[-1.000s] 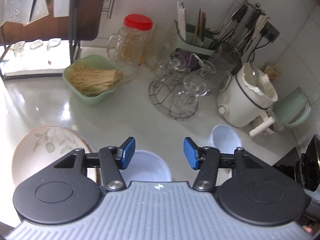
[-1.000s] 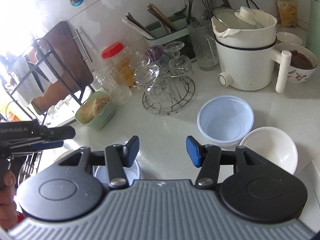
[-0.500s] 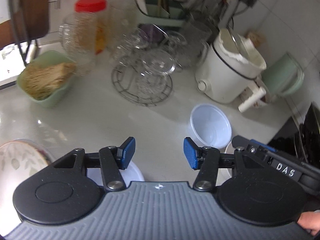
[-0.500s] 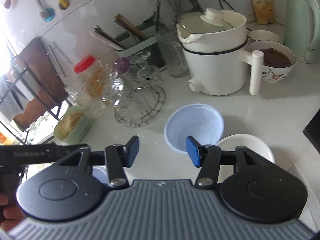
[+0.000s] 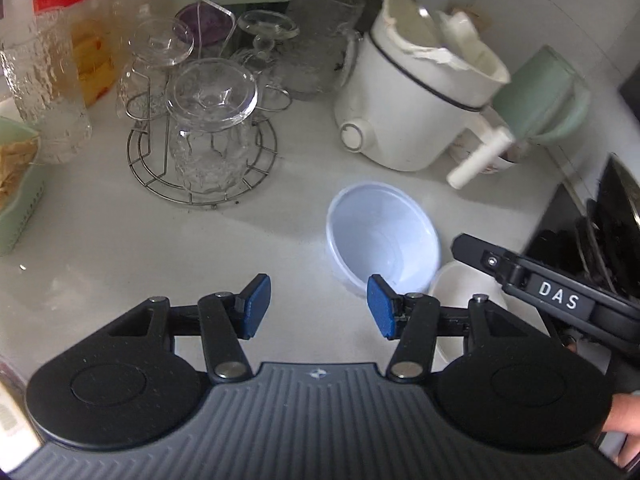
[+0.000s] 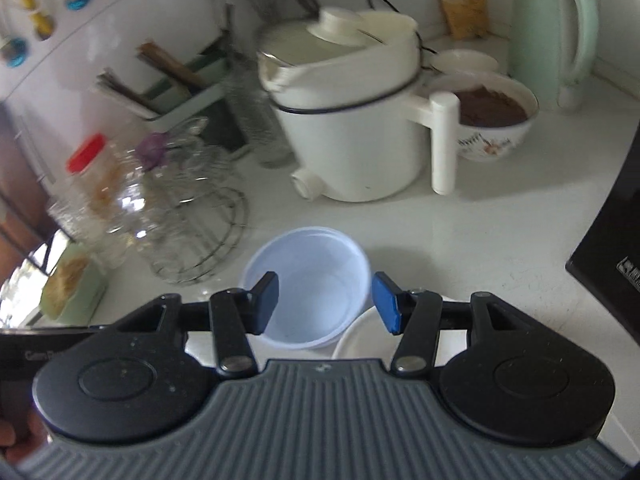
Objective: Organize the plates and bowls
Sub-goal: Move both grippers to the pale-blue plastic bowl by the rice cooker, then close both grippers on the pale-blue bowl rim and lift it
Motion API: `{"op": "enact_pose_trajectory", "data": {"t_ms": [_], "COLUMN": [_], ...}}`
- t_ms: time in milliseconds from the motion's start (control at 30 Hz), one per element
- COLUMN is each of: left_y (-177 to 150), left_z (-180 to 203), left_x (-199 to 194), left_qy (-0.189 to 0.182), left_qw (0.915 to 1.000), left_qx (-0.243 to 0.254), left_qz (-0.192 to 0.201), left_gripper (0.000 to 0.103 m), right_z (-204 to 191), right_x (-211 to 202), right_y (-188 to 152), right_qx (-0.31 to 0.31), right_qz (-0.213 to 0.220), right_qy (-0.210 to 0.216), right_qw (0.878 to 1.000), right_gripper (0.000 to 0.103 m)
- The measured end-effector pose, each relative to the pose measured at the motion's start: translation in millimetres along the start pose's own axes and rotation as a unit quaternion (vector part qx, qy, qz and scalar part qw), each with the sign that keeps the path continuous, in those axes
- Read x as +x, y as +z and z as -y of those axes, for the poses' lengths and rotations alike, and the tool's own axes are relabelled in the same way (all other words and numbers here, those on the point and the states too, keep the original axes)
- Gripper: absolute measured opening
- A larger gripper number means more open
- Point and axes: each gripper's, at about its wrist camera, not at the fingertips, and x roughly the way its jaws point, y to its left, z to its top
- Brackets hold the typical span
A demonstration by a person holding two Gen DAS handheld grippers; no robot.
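Observation:
A pale blue plastic bowl (image 5: pixel 382 244) stands upright on the white counter, touching a white bowl (image 5: pixel 460 284) at its near right. My left gripper (image 5: pixel 318 306) hovers open over bare counter just left of the blue bowl, nothing between its blue pads. In the right wrist view my right gripper (image 6: pixel 326 302) is open above the blue bowl (image 6: pixel 308 292), its pads over the rim's two sides without pressing. The white bowl (image 6: pixel 360 336) is mostly hidden behind its right finger. One of the right gripper's black fingers (image 5: pixel 480 256) reaches in above the white bowl.
A white electric pot (image 6: pixel 352 128) stands behind the bowls, with a floral bowl of brown food (image 6: pixel 492 120) and a green kettle (image 6: pixel 548 32) to its right. A wire rack of glasses (image 5: pixel 204 136), a red-lidded jar (image 5: pixel 68 40) and a green basket (image 5: pixel 16 184) are left. A black stove (image 6: pixel 608 248) is right.
Both grippers have moved down and toward the blue bowl, now close and large in both views. The leaf-patterned plate has left the left view. Neither pair of jaws has changed width.

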Motion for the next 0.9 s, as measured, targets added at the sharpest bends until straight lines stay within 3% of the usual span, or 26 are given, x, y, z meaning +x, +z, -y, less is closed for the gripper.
{"op": "enact_pose_trajectory", "data": {"t_ms": [233,300,400,500,667,767,900], "left_y": [15.3,18.4,19.8,18.0,13.3,11.0,9.3], "left_z": [0.7,2.2,1.5,1.4,2.7,4.9,7.5], "left_x": [35.0,42.6,54.4,66.3,78.1,80.3,76.7], "left_qy": [-0.017,-0.019,-0.032,-0.029,-0.019,-0.025,-0.024], "left_qw": [0.9994,0.9994,0.9987,0.9984,0.9977,0.9972,0.9974], "left_qx": [-0.025,-0.025,-0.031,-0.038,-0.054,-0.061,-0.063], "left_qz": [-0.014,-0.015,-0.023,-0.03,-0.037,-0.034,-0.025], "left_gripper": [0.059,0.059,0.059,0.057,0.024,0.015,0.013], "right_z": [25.7,31.4,33.2,32.7,30.6,33.0,33.3], "right_x": [36.7,44.8,51.9,59.8,67.9,70.8,70.1], "right_y": [8.4,10.0,9.9,9.5,9.6,8.7,6.3], "right_qx": [0.029,0.035,0.032,0.028,0.01,0.013,0.009], "right_qz": [-0.029,-0.037,-0.042,-0.054,-0.066,-0.072,-0.072], "right_qy": [-0.002,0.003,0.012,0.013,-0.001,0.006,0.016], "right_qw": [0.999,0.999,0.999,0.998,0.998,0.997,0.997], "right_gripper": [0.054,0.045,0.043,0.03,0.022,0.018,0.014]}}
